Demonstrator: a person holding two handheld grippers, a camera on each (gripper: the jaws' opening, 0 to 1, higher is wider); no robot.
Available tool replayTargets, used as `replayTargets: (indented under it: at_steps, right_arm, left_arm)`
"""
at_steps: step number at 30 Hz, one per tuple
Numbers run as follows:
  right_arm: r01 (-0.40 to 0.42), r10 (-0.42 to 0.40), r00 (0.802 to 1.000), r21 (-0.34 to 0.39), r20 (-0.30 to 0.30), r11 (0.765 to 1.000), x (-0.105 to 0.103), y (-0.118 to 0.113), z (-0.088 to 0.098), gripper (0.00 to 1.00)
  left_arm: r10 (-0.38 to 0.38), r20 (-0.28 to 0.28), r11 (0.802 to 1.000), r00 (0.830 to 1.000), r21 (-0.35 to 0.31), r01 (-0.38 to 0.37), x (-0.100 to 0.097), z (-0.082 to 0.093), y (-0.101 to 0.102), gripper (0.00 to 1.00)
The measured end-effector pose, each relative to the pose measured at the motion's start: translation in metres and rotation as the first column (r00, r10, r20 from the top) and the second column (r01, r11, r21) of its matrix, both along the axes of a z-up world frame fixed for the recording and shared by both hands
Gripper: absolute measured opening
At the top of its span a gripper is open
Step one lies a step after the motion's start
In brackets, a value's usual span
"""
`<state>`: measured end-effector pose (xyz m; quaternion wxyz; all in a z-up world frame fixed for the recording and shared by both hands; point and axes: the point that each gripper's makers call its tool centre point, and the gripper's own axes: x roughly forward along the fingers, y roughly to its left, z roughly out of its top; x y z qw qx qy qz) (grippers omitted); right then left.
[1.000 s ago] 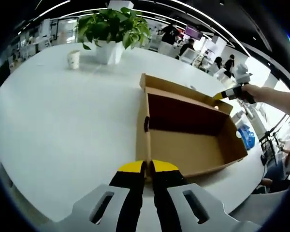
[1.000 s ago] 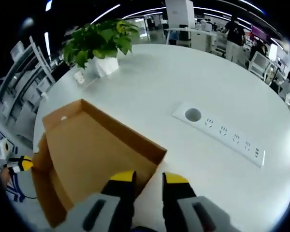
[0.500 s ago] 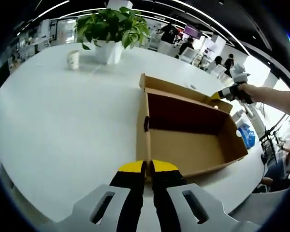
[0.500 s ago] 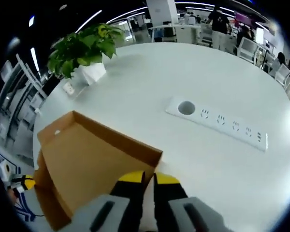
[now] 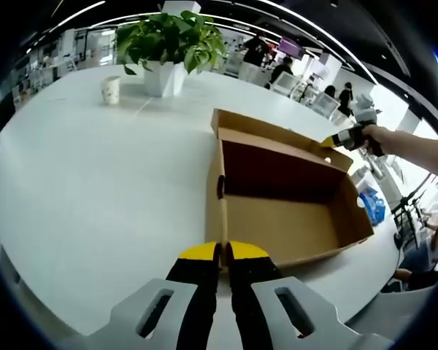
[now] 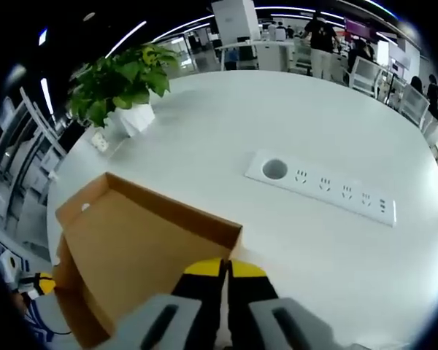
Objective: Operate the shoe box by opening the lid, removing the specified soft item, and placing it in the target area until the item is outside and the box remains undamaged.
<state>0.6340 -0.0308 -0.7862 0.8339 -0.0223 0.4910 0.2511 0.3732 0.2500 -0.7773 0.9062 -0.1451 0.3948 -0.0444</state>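
The brown cardboard shoe box (image 5: 292, 226) lies open on the white table, its inside showing a bare floor and a dark back wall. My left gripper (image 5: 223, 251) is shut on the box's near side wall at the corner. The lid (image 5: 277, 135) stands up along the far side. In the left gripper view my right gripper (image 5: 328, 144) pinches the lid's far right corner. The right gripper view shows the lid's (image 6: 131, 240) inner face, with my right gripper (image 6: 225, 265) shut on its edge. My left gripper (image 6: 38, 281) shows small at the lower left there.
A potted plant (image 5: 168, 44) and a paper cup (image 5: 111, 89) stand at the back of the round white table (image 5: 95, 168). A white power strip (image 6: 321, 193) is set into the tabletop past the lid. A blue bag (image 5: 372, 204) lies beyond the table's right edge.
My right gripper's jaws have come together on the lid's edge. The left gripper has stayed shut on the box wall and the box has not moved.
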Motion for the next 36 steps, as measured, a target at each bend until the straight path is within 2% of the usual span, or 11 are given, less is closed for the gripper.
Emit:
replayTargets:
  at_steps: [20, 36]
  right_arm:
    - [-0.016, 0.014, 0.999, 0.027, 0.052, 1.000, -0.011, 0.002, 0.024, 0.00]
    - [-0.028, 0.020, 0.993, 0.066, 0.120, 0.997, -0.004, 0.005, 0.046, 0.00]
  left_arm:
    - [0.007, -0.003, 1.000, 1.000, -0.015, -0.007, 0.000, 0.001, 0.000, 0.02]
    - [0.023, -0.002, 0.999, 1.000, -0.024, -0.023, -0.001, 0.000, -0.002, 0.02]
